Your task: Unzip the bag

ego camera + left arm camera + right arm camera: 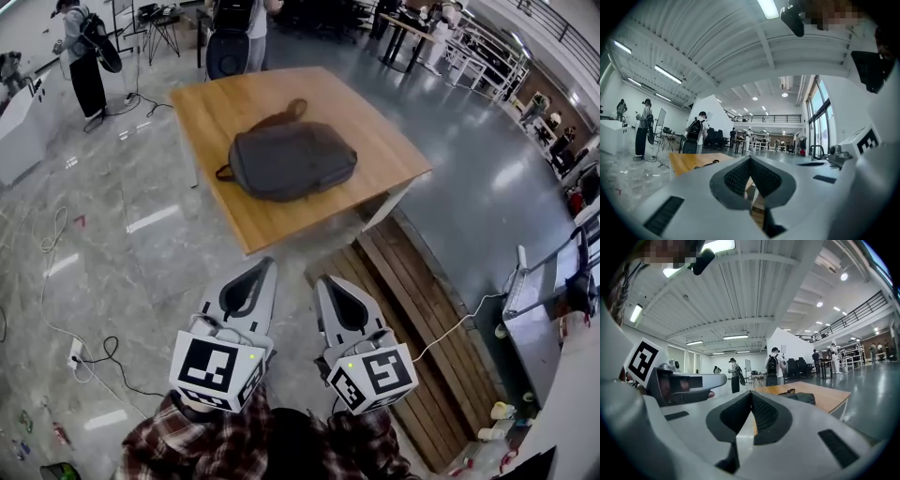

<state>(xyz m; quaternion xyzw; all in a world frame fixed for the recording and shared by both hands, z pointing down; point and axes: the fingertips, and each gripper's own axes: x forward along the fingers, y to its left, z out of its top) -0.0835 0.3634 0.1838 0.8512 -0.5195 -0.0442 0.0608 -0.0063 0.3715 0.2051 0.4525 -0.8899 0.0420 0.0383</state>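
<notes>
A dark grey backpack (291,159) lies flat on a wooden table (216,103), its brown handle toward the far side. In the right gripper view the backpack (799,397) shows small on the table (829,397). My left gripper (264,265) and right gripper (324,280) are held side by side well short of the table, above the floor, both shut with nothing between the jaws. The left gripper (750,158) points toward the table (689,161), jaws closed tip to tip. The right gripper (751,393) is shut the same way.
A low wooden slatted platform (422,319) lies beside the table's near right corner. Cables (94,356) trail on the grey floor at the left. A person with a backpack (234,33) stands behind the table, another person (84,56) at far left. A cart (548,300) stands right.
</notes>
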